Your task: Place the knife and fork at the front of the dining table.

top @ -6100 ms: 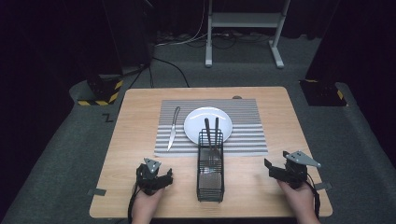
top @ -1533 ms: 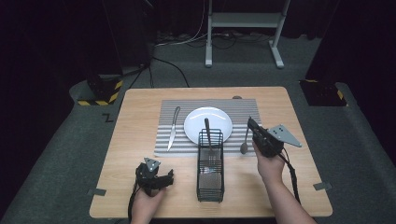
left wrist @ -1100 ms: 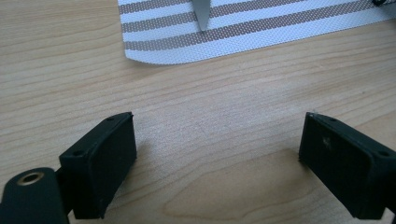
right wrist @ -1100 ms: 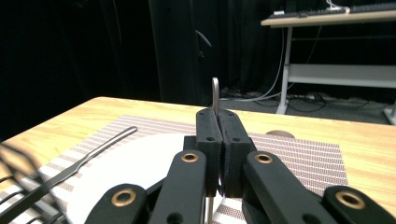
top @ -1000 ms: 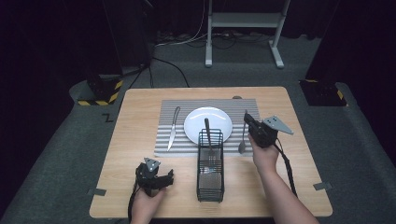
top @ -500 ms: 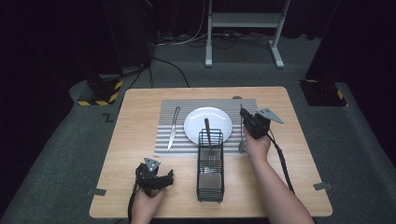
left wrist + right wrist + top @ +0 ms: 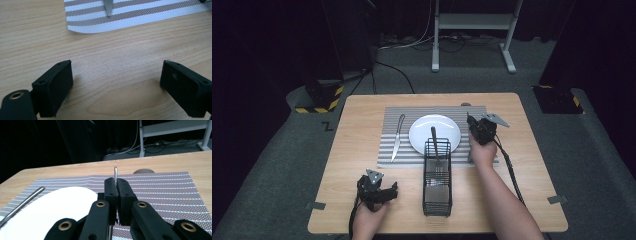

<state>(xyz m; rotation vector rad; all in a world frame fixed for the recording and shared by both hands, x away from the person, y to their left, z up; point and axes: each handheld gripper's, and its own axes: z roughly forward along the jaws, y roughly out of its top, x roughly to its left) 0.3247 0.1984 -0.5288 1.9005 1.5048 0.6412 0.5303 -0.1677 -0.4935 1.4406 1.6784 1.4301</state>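
As gripped now, spoon (image 7: 115, 173): pinched by its thin handle between the fully closed jaws of the right gripper (image 7: 116, 185), handle tip poking up past the pads, bowl end hidden below.
Spoon place: above the right part of the mat (image 7: 392, 112), just right of the plate (image 7: 422, 131), between plate and the table's (image 7: 357, 125) right edge.
Left gripper (image 7: 116, 75): jaws wide apart, nothing between them, resting low near the table's near edge, left of the basket (image 7: 437, 180).
Risk, swivel: narrow smooth handle in flat pads, likely to pivot or slide if the bowl end catches the mat first.
Risk, plate: very close to the rim; drifting left could knock the plate or leave the spoon leaning on it.
Risk, skew: opening too high could let the spoon drop, bounce and lie crooked, out of line with the knife (image 7: 398, 136) on the plate's other side.
Risk, mat: dragging on contact could ruck the mat and shift the plate.
Risk, basket: forearm passes close beside the basket with its fork (image 7: 433, 137); a careless pull back toward the near edge could tip it.
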